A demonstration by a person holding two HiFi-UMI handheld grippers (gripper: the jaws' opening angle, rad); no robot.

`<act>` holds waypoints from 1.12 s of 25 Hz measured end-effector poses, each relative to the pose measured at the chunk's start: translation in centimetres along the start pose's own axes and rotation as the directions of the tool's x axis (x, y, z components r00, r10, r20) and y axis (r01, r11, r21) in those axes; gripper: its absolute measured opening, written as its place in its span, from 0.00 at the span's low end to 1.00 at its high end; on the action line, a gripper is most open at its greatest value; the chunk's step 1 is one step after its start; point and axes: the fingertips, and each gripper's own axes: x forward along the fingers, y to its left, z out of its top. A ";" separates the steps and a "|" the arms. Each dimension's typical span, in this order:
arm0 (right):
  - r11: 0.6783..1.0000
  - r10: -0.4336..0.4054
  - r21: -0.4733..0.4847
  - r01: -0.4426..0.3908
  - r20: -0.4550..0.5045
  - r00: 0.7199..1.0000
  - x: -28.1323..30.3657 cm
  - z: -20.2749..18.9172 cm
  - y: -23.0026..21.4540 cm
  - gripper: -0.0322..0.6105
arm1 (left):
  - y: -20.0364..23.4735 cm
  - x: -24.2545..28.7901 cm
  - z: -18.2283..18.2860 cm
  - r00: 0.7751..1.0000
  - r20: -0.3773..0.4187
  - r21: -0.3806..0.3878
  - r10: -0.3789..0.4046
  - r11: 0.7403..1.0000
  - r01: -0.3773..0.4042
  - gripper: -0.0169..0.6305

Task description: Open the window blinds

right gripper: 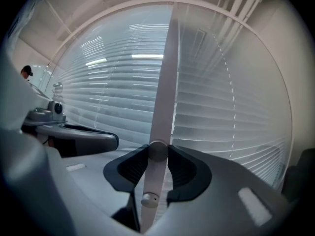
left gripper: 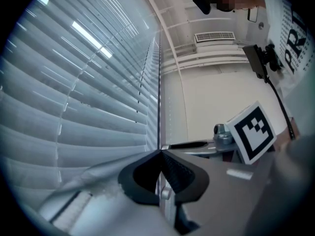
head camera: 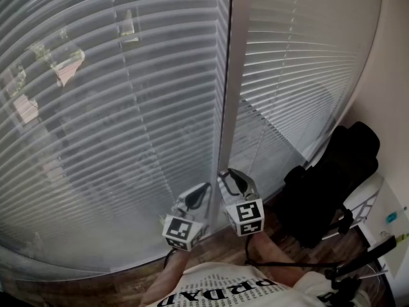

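- The window blinds (head camera: 128,107) are white horizontal slats in two panels side by side. Both hang fully down with the slats tilted shut, and only dim shapes show through.
- A pale upright bar (right gripper: 165,82) runs between the panels. Its rounded lower end sits pinched between the right hand-held gripper's (right gripper: 157,152) jaw tips.

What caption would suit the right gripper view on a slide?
The right tongs clamp the white wand that hangs in front of the window blinds.
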 end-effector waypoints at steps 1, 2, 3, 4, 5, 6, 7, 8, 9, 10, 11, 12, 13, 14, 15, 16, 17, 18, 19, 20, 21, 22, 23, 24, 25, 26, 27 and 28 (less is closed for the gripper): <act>1.000 -0.002 0.017 0.002 0.003 1.000 0.0 -0.1 -0.1 0.26 | 0.0 0.0 -0.1 1.000 -0.002 -0.003 -0.001 1.000 0.001 0.02; 1.000 -0.003 0.031 0.003 0.004 1.000 0.0 -0.1 -0.1 0.26 | 0.0 -0.1 -0.2 1.000 -0.005 -0.005 -0.002 1.000 0.002 0.02; 0.999 -0.003 0.042 0.003 0.003 1.000 0.0 -0.2 -0.1 0.26 | 0.0 -0.1 -0.2 1.000 -0.006 -0.005 -0.003 1.000 0.003 0.02; 0.999 -0.003 0.054 0.003 0.002 1.000 0.0 -0.2 -0.1 0.26 | 0.1 -0.1 -0.3 1.000 -0.006 -0.006 -0.004 1.000 0.004 0.02; 0.998 -0.002 0.070 0.002 0.002 1.000 0.0 -0.2 0.0 0.26 | 0.1 -0.1 -0.2 1.000 -0.006 -0.005 -0.004 1.000 0.004 0.02; 0.995 0.001 0.095 -0.001 0.002 1.000 0.0 -0.2 -0.1 0.26 | 0.1 -0.2 -0.2 1.000 -0.006 -0.004 -0.004 1.000 0.004 0.02; 0.991 0.005 0.132 -0.006 0.005 1.000 0.0 -0.2 -0.1 0.26 | 0.2 -0.2 -0.2 1.000 -0.005 -0.003 -0.003 1.000 0.003 0.02; 0.984 0.011 0.180 -0.012 0.008 1.000 0.0 -0.3 -0.1 0.26 | 0.2 -0.2 -0.2 1.000 -0.004 -0.001 -0.004 1.000 0.004 0.02; 0.973 0.016 0.229 -0.019 0.013 1.000 0.0 -0.3 -0.2 0.26 | 0.1 -0.2 -0.1 1.000 -0.002 -0.001 -0.004 1.000 0.004 0.02; 0.962 0.019 0.271 -0.023 0.017 1.000 0.0 -0.3 -0.2 0.26 | 0.1 -0.2 0.0 1.000 0.000 -0.002 -0.005 1.000 0.005 0.02; 0.953 0.021 0.303 -0.026 0.021 1.000 0.0 -0.3 -0.2 0.26 | 0.1 -0.3 0.0 1.000 0.001 -0.003 -0.006 1.000 0.006 0.02; 0.945 0.022 0.326 -0.028 0.024 0.999 0.0 -0.3 -0.3 0.26 | 0.0 -0.3 -0.1 1.000 0.000 -0.004 -0.007 1.000 0.007 0.02; 0.938 0.022 0.347 -0.030 0.026 0.999 0.0 -0.3 -0.3 0.26 | 0.0 -0.3 -0.1 1.000 -0.002 -0.003 -0.007 1.000 0.007 0.02; 0.930 0.023 0.366 -0.031 0.028 0.999 0.0 -0.3 -0.3 0.26 | 0.0 -0.3 -0.1 1.000 -0.001 -0.003 -0.007 1.000 0.007 0.02; 0.922 0.023 0.386 -0.033 0.030 0.999 0.0 -0.3 -0.3 0.26 | 0.0 -0.4 0.0 1.000 0.001 -0.002 -0.007 1.000 0.007 0.02; 0.913 0.024 0.407 -0.035 0.033 0.999 0.0 -0.3 -0.3 0.26 | 0.1 -0.4 0.1 1.000 0.002 -0.003 -0.006 1.000 0.006 0.02; 0.903 0.024 0.427 -0.037 0.036 0.999 0.0 -0.3 -0.3 0.26 | 0.1 -0.4 0.1 1.000 0.004 -0.003 -0.006 1.000 0.006 0.02; 0.894 0.024 0.447 -0.039 0.038 0.999 0.0 -0.4 -0.4 0.26 | 0.1 -0.5 0.2 1.000 0.005 -0.002 -0.006 1.000 0.006 0.02; 0.883 0.025 0.467 -0.041 0.040 0.999 0.0 -0.4 -0.4 0.26 | 0.1 -0.5 0.1 1.000 0.004 0.000 -0.006 1.000 0.006 0.02; 0.873 0.027 0.487 -0.044 0.042 0.999 0.0 -0.4 -0.4 0.26 | 0.2 -0.5 0.0 1.000 0.001 0.002 -0.005 1.000 0.005 0.02; 0.862 0.027 0.504 -0.045 0.043 0.999 0.0 -0.4 -0.4 0.26 | 0.2 -0.6 0.0 1.000 -0.003 0.004 -0.005 1.000 0.005 0.02; 0.855 0.027 0.517 -0.046 0.044 0.999 0.1 -0.4 -0.4 0.26 | 0.3 -0.6 -0.1 1.000 -0.005 0.004 -0.003 1.000 0.003 0.02; 0.851 0.026 0.523 -0.045 0.043 0.999 0.1 -0.5 -0.4 0.26 | 0.3 -0.7 0.0 1.000 -0.005 0.003 -0.002 1.000 0.002 0.02; 0.849 0.024 0.527 -0.043 0.043 0.999 0.1 -0.5 -0.4 0.26 | 0.3 -0.7 0.1 1.000 -0.003 0.001 -0.001 1.000 0.001 0.02; 0.848 0.023 0.529 -0.042 0.043 0.999 0.1 -0.4 -0.4 0.26 | 0.2 -0.7 0.2 1.000 -0.003 0.000 0.000 1.000 0.000 0.01; 0.848 0.022 0.529 -0.042 0.044 0.999 0.1 -0.4 -0.5 0.26 | 0.2 -0.8 0.2 1.000 -0.006 0.001 -0.001 1.000 0.001 0.02; 0.850 0.021 0.526 -0.042 0.045 0.999 0.1 -0.4 -0.5 0.26 | 0.2 -0.8 0.0 1.000 -0.010 0.003 -0.002 1.000 0.002 0.02; 0.855 0.020 0.517 -0.041 0.045 0.999 0.1 -0.4 -0.5 0.26 | 0.1 -0.8 -0.1 1.000 -0.013 0.005 -0.004 1.000 0.004 0.02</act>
